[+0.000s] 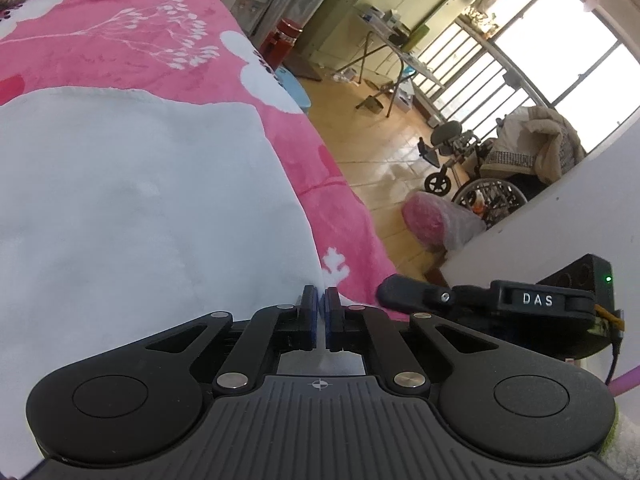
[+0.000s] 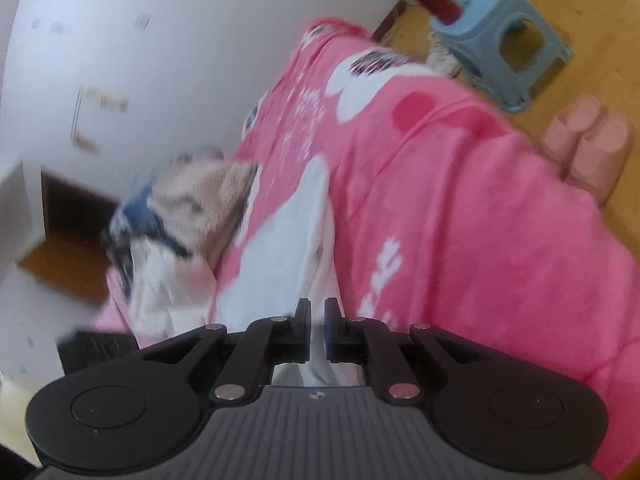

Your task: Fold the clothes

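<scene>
A white garment [image 1: 140,200] lies spread flat on a pink flowered blanket [image 1: 120,40] that covers a bed. My left gripper [image 1: 320,300] is shut on the garment's near right edge, close to the side of the bed. A thin fold of cloth shows between its blue pads. The right gripper [image 1: 404,294] sits just to the right of it, black with a "DAS" label. In the right wrist view the white garment [image 2: 280,248] runs away in a long bunched strip over the pink blanket [image 2: 460,200]. My right gripper [image 2: 318,312] is shut on its near end.
A pile of other clothes [image 2: 180,208] lies on the bed beyond the garment. On the wooden floor stand a blue stool [image 2: 500,48], pink slippers [image 2: 588,144], a bagged pink bundle [image 1: 436,220], a wheelchair [image 1: 500,168] and a folding table [image 1: 384,48]. A white wall [image 1: 560,208] is at the right.
</scene>
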